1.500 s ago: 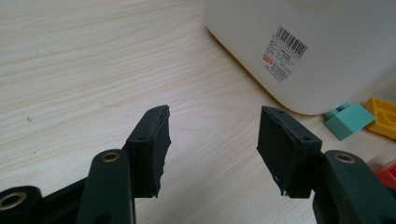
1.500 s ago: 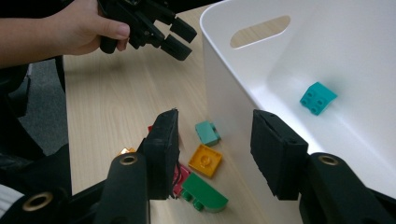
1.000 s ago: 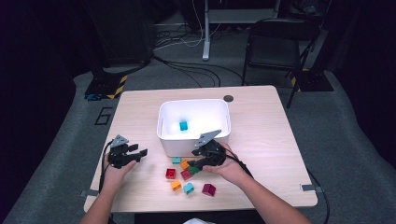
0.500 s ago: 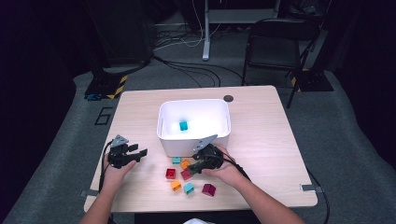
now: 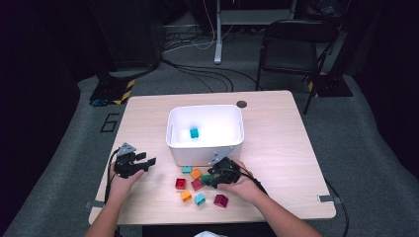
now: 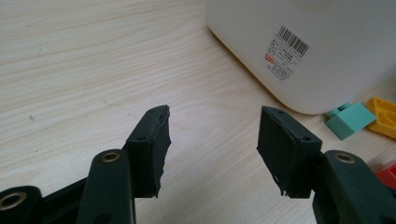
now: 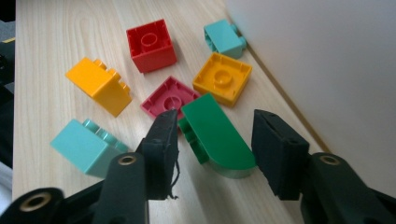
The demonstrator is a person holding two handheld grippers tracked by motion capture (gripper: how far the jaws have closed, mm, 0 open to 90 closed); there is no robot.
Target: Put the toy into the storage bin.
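My right gripper (image 5: 211, 177) (image 7: 214, 117) is low over the table just in front of the white tub (image 5: 197, 156). Its jaws have just been closing and stand on either side of a green curved brick (image 7: 215, 135) (image 5: 205, 178) that lies on the wood; I see no firm press on it. Around it lie a dark pink brick (image 7: 169, 99), a yellow one (image 7: 222, 78), a red one (image 7: 151, 44), an orange one (image 7: 98, 85) and two teal ones (image 7: 86, 145) (image 7: 223, 37). My left gripper (image 5: 146, 159) (image 6: 212, 135) rests open and empty left of the tub.
One teal brick (image 5: 194, 132) lies inside the tub (image 6: 322, 46). A maroon brick (image 5: 221, 200) sits nearest the table's front edge. A dark round disc (image 5: 241, 104) lies behind the tub. A folding chair (image 5: 291, 47) and cables are on the floor beyond the table.
My right gripper has sunk from the tub's front rim down to the table among the bricks, and its jaws now straddle the green brick. The left hand has not moved.
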